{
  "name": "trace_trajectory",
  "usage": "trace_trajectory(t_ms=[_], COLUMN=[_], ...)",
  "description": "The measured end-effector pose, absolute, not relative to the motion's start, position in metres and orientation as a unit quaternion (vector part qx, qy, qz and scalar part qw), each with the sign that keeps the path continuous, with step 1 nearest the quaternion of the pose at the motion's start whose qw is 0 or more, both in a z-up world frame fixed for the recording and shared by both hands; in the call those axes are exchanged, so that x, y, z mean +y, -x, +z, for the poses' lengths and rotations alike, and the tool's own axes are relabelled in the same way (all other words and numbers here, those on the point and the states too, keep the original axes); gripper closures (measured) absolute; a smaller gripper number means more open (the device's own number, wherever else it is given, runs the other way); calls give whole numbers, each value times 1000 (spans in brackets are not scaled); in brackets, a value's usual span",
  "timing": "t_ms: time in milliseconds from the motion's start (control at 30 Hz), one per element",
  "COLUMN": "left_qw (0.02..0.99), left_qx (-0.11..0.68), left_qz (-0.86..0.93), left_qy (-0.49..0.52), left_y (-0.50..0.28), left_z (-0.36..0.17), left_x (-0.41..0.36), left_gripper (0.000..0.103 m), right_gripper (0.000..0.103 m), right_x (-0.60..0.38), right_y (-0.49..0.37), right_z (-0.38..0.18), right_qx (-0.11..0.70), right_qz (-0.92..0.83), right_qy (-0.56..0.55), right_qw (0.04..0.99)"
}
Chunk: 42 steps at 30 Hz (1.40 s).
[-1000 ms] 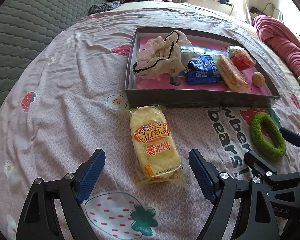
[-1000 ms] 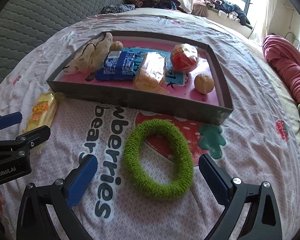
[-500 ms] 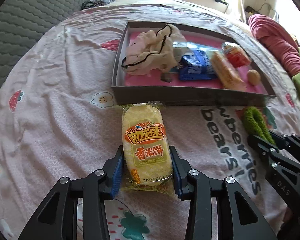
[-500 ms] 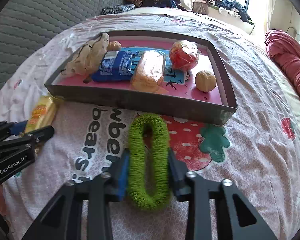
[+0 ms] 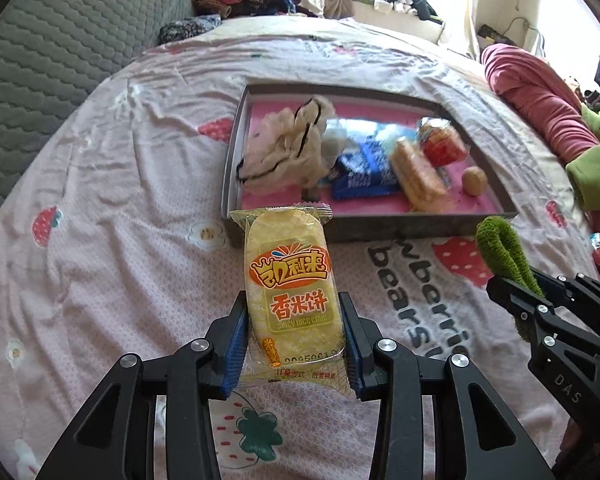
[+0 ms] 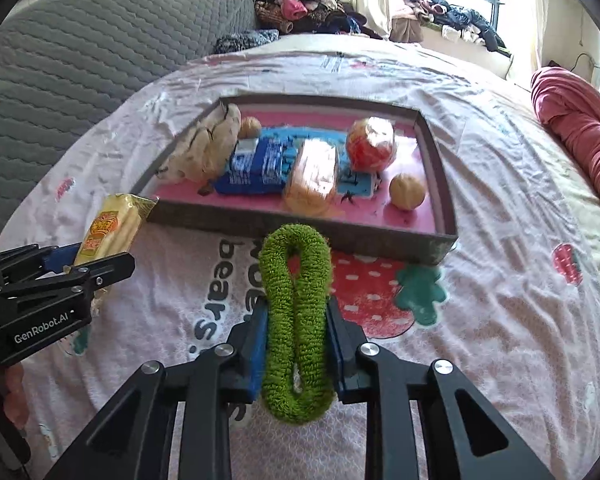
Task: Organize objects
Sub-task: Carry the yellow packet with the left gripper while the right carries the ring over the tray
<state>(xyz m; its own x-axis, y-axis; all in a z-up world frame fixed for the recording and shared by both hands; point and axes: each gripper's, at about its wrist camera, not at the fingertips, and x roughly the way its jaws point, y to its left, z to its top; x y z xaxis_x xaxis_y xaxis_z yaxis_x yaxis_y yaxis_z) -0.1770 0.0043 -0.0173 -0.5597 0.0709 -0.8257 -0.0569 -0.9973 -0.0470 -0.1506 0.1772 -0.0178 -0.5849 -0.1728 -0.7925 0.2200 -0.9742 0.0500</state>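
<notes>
Rice cracker packet point(image 5: 294, 300) and green scrunchie point(image 6: 296, 320), each clamped and raised off the strawberry-print bedsheet point(image 5: 120, 200).
The left gripper point(image 5: 294, 340) pinches the yellow packet's lower end; the right gripper point(image 6: 296, 344) squeezes the fuzzy loop flat. Both hang just in front of the grey tray point(image 6: 300, 226), which holds a cream cloth point(image 6: 208, 152), blue packet point(image 6: 256, 166), wrapped snacks and a walnut point(image 6: 407, 191).

The rice cracker packet point(image 5: 294, 300) is pale yellow with an orange logo band. The fluffy ring point(image 6: 296, 320) is bright green. The tray point(image 6: 300, 228) has grey walls and a pink floor, and holds a blue packet point(image 6: 256, 166). The bedsheet point(image 5: 112, 264) is pale pink, printed with red strawberries. The tongs' pads point(image 5: 236, 344) are blue on black arms.
</notes>
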Motion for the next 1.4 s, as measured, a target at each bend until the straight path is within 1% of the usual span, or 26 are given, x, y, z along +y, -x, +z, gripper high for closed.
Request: trace_trajectory(t_ms=[467, 800, 1067, 1400], left_qw=[55, 63, 58, 51], left_qx=[11, 18, 15, 8], left_qz=[913, 928, 931, 926], left_qy=[404, 368, 359, 375], left_y=[185, 217, 246, 286], left_z=[68, 106, 107, 70], left_x=[29, 43, 45, 42], left_gripper=[61, 61, 60, 60], right_gripper=[77, 77, 77, 77], right_x=[188, 185, 181, 178], right_y=[152, 179, 202, 234], right_z=[78, 116, 122, 94], right_qx=[42, 52, 49, 37], right_qz=[-925, -940, -945, -942], right_qy=[-363, -320, -302, -308], right_qw=[106, 110, 117, 126])
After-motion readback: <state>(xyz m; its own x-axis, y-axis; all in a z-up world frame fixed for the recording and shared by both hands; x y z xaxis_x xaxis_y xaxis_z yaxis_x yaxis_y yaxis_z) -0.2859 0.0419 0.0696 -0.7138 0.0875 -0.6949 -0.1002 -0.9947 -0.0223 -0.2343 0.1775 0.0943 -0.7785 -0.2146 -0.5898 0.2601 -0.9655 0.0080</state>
